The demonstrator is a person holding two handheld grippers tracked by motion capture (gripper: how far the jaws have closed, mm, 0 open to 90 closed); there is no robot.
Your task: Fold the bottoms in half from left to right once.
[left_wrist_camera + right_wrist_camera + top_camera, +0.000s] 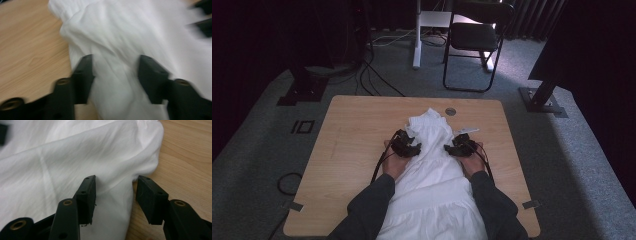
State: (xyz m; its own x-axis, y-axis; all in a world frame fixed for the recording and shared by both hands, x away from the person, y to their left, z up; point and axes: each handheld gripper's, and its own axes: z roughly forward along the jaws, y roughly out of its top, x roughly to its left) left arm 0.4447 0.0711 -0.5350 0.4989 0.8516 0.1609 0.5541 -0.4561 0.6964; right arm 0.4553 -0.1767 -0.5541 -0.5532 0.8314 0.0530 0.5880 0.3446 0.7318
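Observation:
A white garment (432, 170) lies along the middle of the wooden table (352, 130), running from its bunched far end down over the near edge. My left gripper (407, 148) sits at the cloth's left edge and my right gripper (458, 149) at its right edge. In the left gripper view the jaws stand apart with white cloth (117, 82) lying between them, left gripper (115, 75) open. In the right gripper view the right gripper (115, 195) is open too, and a fold of the cloth's edge (117, 182) lies between its jaws, beside bare wood (190, 165).
A small white object (466, 130) lies on the table just beyond my right gripper. A round grommet (450, 111) sits near the far edge. A black chair (475, 40) and stand bases (542, 100) are on the carpet behind the table.

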